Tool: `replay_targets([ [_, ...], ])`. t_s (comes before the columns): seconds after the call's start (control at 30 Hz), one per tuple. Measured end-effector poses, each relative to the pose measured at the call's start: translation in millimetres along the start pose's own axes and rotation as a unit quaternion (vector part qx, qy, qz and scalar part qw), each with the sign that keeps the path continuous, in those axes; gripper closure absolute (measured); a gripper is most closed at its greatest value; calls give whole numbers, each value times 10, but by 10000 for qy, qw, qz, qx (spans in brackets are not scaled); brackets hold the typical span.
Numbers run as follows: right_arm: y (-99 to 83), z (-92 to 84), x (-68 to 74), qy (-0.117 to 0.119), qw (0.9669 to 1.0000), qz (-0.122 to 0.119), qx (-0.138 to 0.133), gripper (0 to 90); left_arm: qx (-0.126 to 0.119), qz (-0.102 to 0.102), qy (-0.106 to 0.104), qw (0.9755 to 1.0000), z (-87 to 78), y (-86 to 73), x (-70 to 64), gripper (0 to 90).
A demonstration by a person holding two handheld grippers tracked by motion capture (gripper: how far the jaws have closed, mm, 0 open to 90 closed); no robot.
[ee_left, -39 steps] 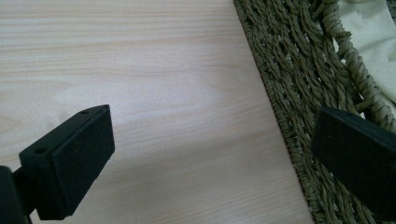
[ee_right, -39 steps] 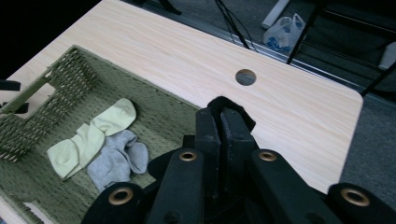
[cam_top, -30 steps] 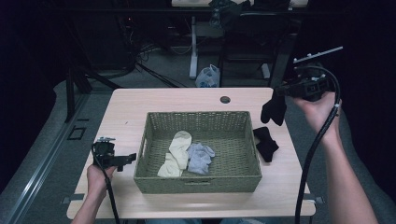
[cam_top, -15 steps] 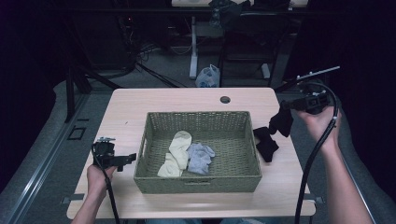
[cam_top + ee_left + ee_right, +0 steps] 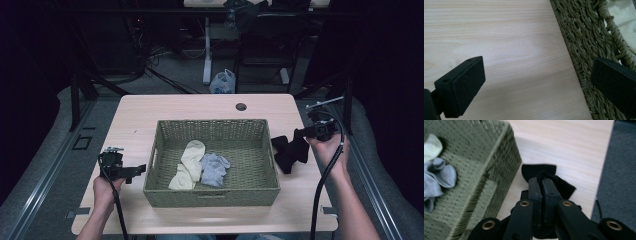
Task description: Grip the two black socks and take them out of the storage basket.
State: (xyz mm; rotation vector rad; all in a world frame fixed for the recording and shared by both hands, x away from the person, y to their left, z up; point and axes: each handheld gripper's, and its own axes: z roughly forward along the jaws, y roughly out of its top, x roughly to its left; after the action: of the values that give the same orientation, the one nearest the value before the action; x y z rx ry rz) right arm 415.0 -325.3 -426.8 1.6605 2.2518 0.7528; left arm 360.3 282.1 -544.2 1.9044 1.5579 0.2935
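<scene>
Currently, a black sock is clamped between the closed jaws of the right gripper and hangs at the table surface, just beside the right outer wall of the woven basket. A second black sock lies flat on the table next to it; the two overlap in the high view, and their edges cannot be told apart there. In the right gripper view, the jaws are pressed together on the held black sock, with the other black sock spread on the wood beyond.

Compared with the earlier high view, the right gripper has come down from well above the table's right edge to just over the tabletop, and the held sock now reaches the lying one. The left gripper has stayed in place.

Inside the basket, a cream sock and a grey sock lie side by side, touching. The basket wall stands between them and the black socks. A round grommet hole sits near the table's far edge.

The left gripper rests near the basket's left wall with its jaws wide apart and nothing between them; the left gripper view shows bare wood and the basket's weave.
</scene>
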Motion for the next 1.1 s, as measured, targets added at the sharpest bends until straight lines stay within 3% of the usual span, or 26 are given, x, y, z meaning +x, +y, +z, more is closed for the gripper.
replay_targets([
  [0.33,-202,542,39,230,9985,92,493,862,10,-2,-14,10000,5,0,3,2],
  [0.4,-229,613,41,294,9978,28,599,829,31,2,-14,10000,2,1,6,2],
  [0.43,-238,634,59,338,9981,87,513,775,28,1,-15,10000,2,0,7,2],
  [0.5,-236,614,63,364,9981,59,500,715,-26,-16,0,10000,6,-4,6,2],
  [0.7,-247,373,72,326,9994,39,78,435,1,2,-11,10000,3,-1,2,2],
  [0.87,-324,134,49,339,9993,-48,-154,318,-2,-4,-2,10000,0,-1,-1,2],
  [1.1,-524,-63,15,273,9993,-121,-227,197,-2,-2,14,10000,5,3,-5,2],
])
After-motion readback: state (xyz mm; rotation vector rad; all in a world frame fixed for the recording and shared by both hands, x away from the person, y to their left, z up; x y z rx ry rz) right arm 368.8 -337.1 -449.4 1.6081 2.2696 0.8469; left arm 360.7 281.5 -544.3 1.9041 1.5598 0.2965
